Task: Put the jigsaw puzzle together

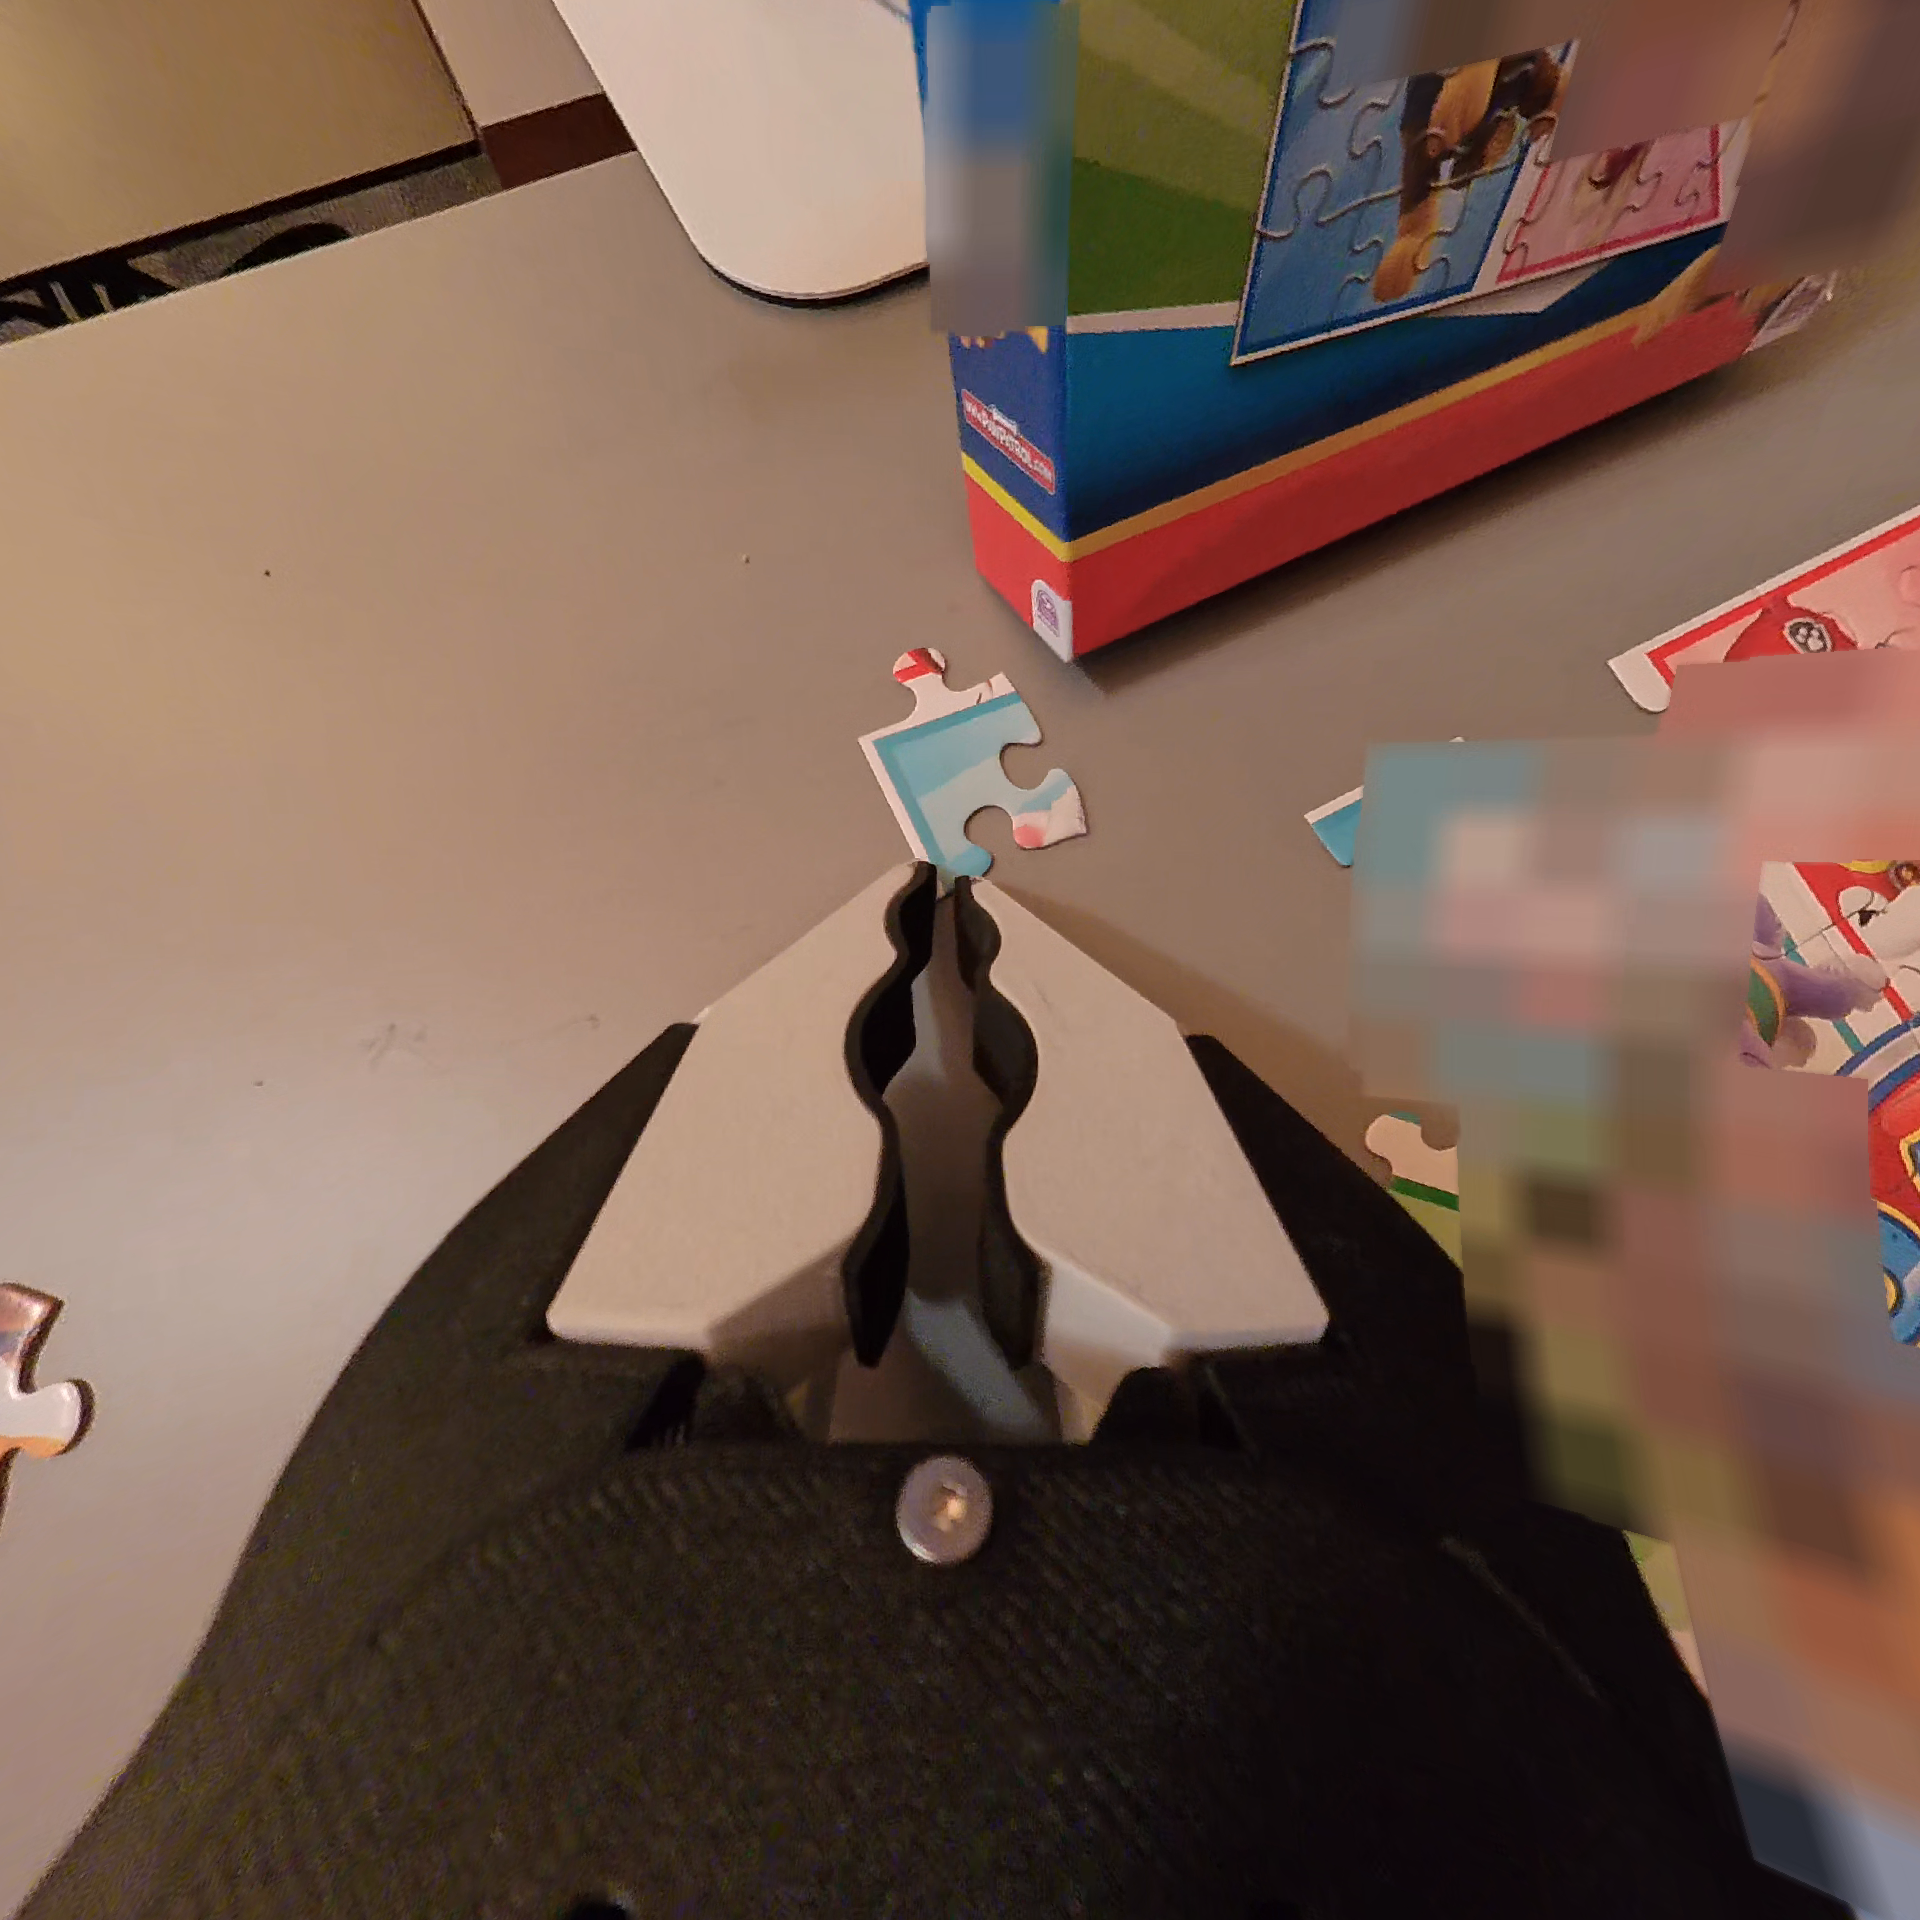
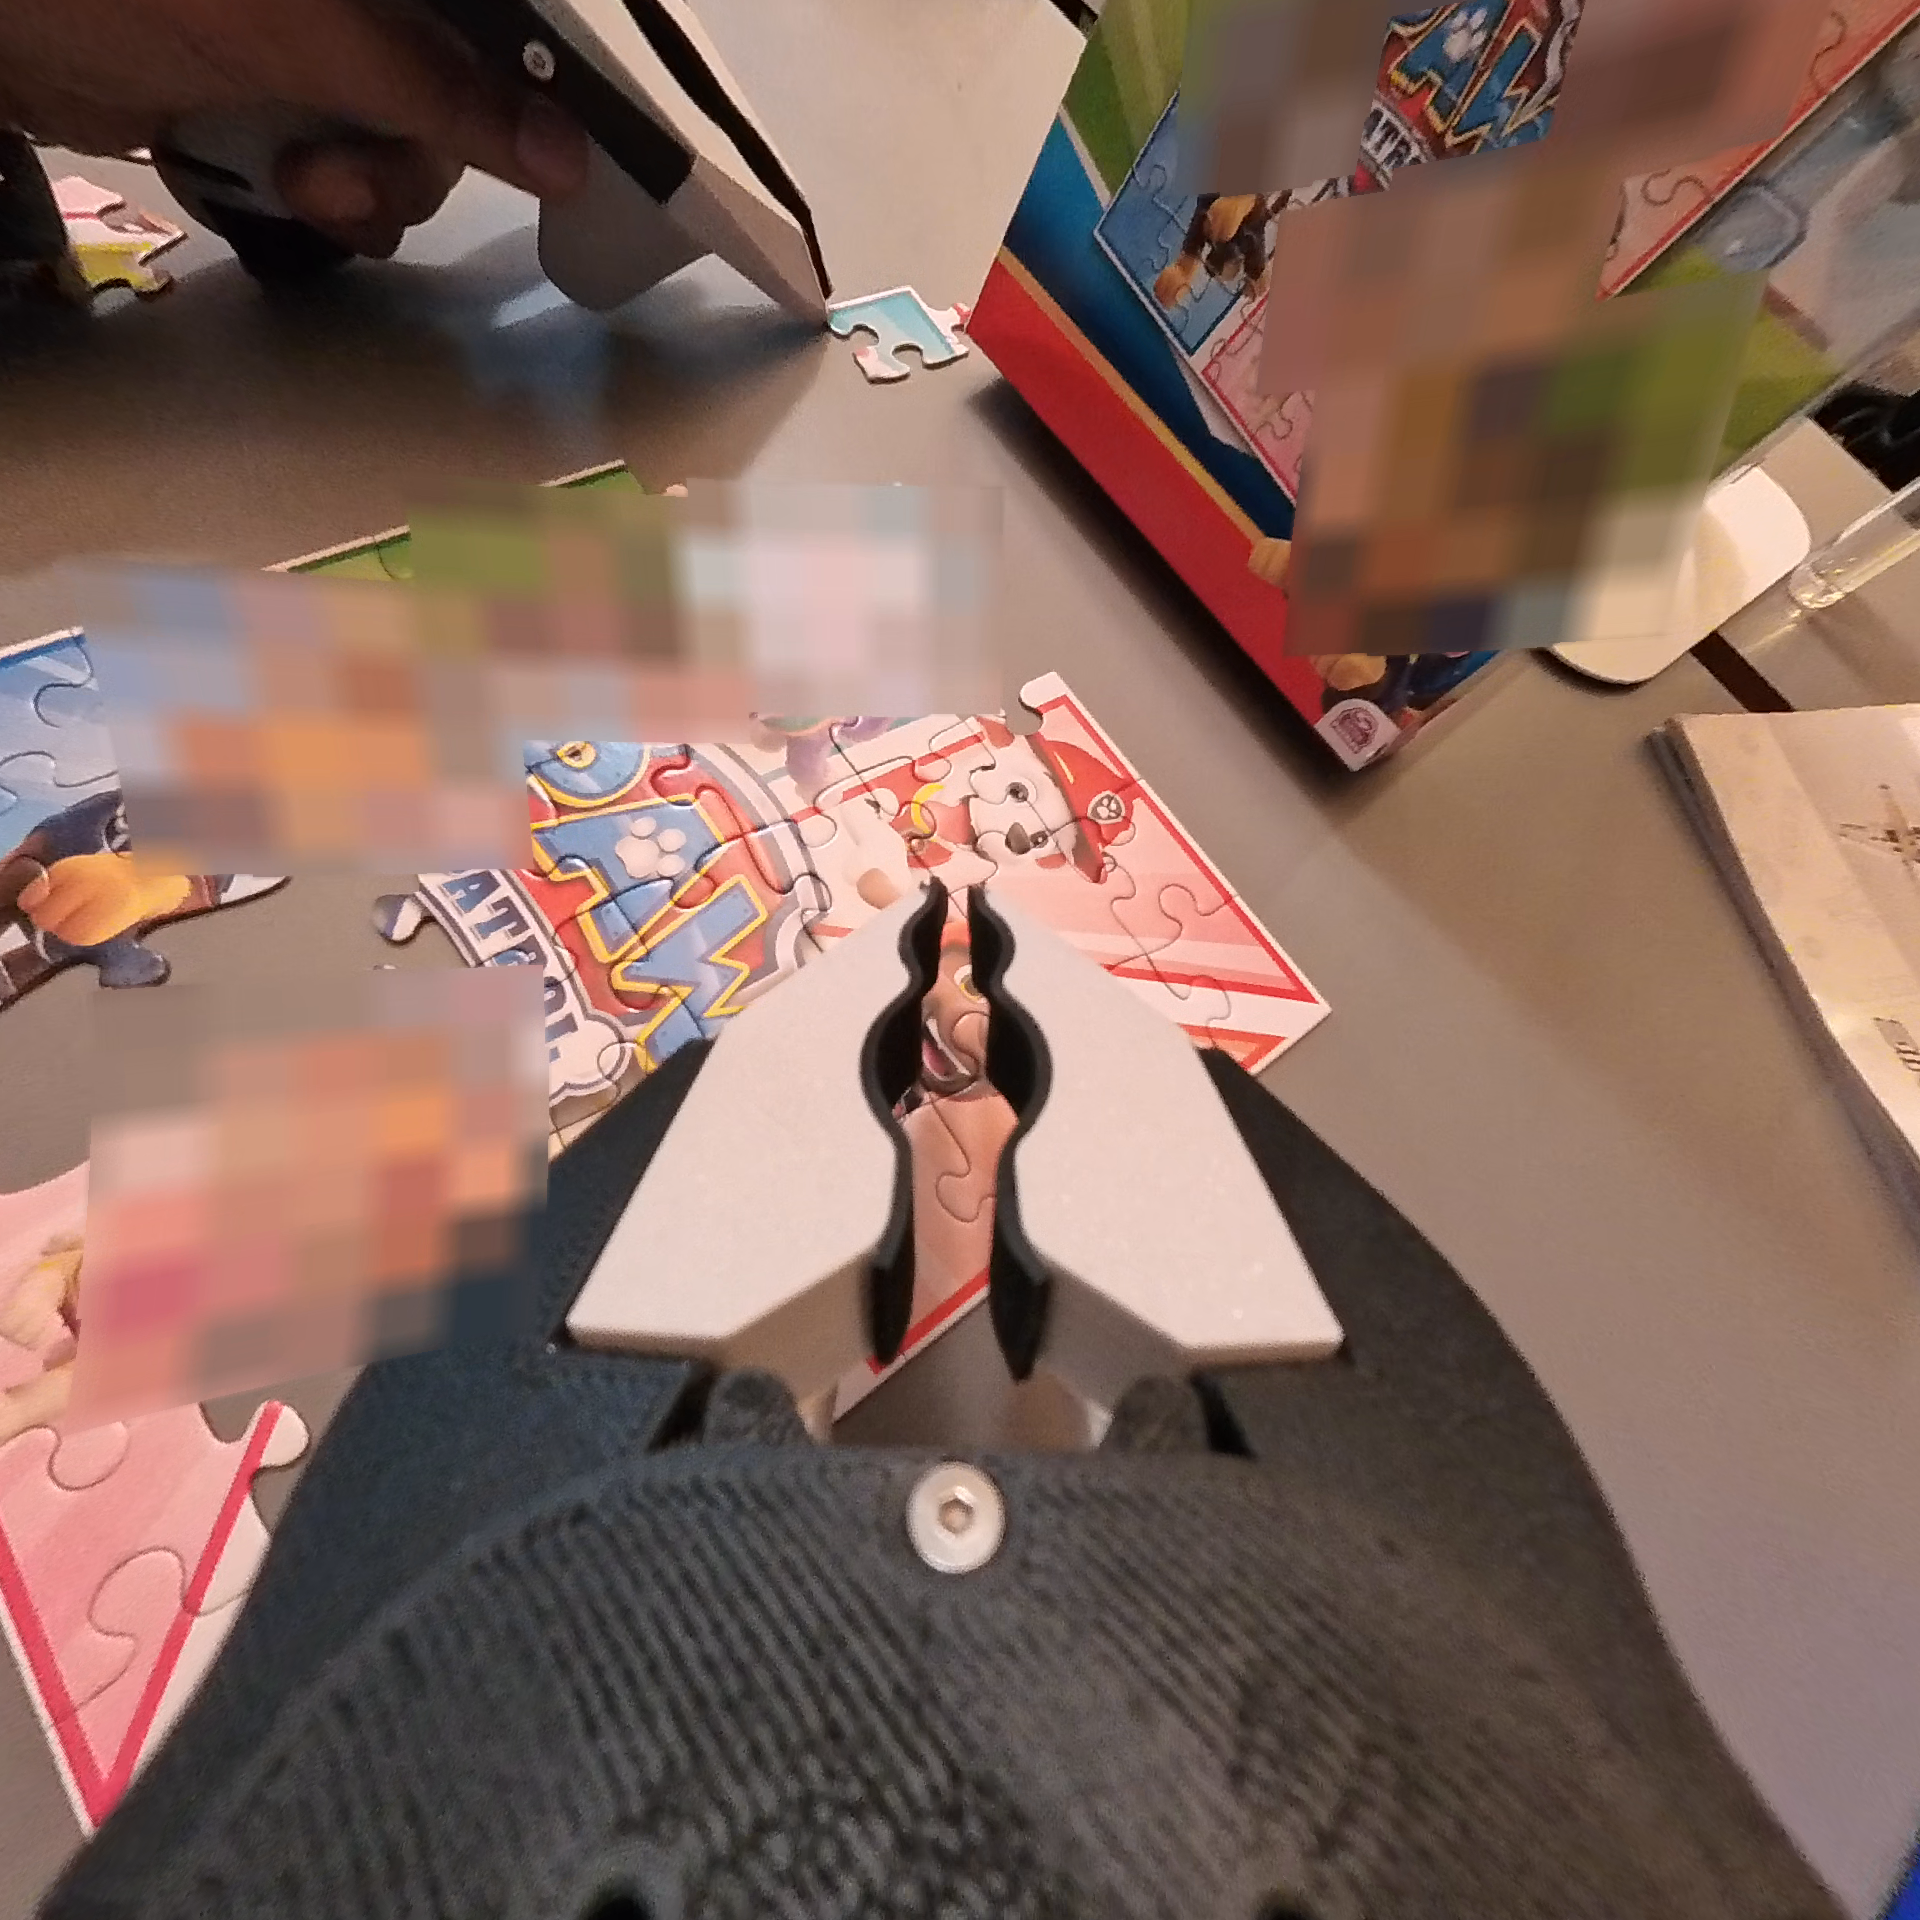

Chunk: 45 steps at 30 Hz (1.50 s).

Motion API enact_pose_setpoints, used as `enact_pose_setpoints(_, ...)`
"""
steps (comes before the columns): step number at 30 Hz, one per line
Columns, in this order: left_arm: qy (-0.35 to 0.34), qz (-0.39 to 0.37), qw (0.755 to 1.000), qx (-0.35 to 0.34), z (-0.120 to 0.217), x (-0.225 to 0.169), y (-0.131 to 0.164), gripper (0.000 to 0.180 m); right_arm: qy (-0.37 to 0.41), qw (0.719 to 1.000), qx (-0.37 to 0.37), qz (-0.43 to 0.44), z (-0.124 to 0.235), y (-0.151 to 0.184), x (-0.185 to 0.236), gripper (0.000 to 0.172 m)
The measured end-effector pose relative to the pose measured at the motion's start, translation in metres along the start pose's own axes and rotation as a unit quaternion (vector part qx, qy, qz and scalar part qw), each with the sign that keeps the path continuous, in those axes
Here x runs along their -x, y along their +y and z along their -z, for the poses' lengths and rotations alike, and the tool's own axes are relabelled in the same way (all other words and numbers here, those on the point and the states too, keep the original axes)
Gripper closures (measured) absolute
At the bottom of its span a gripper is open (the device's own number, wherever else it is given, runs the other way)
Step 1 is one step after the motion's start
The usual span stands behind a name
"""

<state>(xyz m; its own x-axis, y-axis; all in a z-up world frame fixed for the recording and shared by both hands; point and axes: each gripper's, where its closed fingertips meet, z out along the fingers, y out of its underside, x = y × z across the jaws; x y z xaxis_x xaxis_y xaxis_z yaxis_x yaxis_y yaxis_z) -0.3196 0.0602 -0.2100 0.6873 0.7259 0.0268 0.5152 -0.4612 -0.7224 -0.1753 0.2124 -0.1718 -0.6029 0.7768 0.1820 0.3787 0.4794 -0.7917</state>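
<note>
**Left gripper pinches the corner of a loose puzzle piece beside its box**

In the left wrist view, the left gripper [image 1: 943,883] has its jaws drawn together on the near corner of a light-blue puzzle piece [image 1: 961,764], which lies on the grey tabletop [image 1: 436,644] just above the fingertips at frame centre, its long side running up and slightly left, its red-tipped knob pointing away. The colourful puzzle box [image 1: 1299,457] stands close by at upper right; it carries printed writing and a small logo, left unread here. The right gripper [image 2: 956,899], jaws nearly together and holding nothing, hovers over the partly assembled puzzle [image 2: 1091,862], well apart from the piece, so the left is much the nearer.
</note>
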Motion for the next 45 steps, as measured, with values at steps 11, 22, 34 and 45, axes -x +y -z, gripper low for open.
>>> enact_pose_setpoints(11,0.005,0.012,1.0,0.004,-0.002,0.001,0.0,0.15,0.001,1.0,-0.001,0.002,0.0,-0.001,0.001,0.169)
enact_pose_setpoints(22,0.018,0.022,1.0,0.004,-0.002,0.0,0.0,0.169,0.002,1.0,0.003,-0.003,-0.001,0.002,-0.002,0.169)
enact_pose_setpoints(34,0.049,0.02,0.999,0.006,0.002,-0.004,0.004,0.18,0.006,1.0,-0.003,-0.001,0.002,-0.001,-0.003,0.169)
enact_pose_setpoints(45,-0.023,0.065,0.997,-0.023,-0.018,0.013,-0.027,0.105,0.012,1.0,-0.01,0.006,0.005,-0.006,-0.003,0.169)
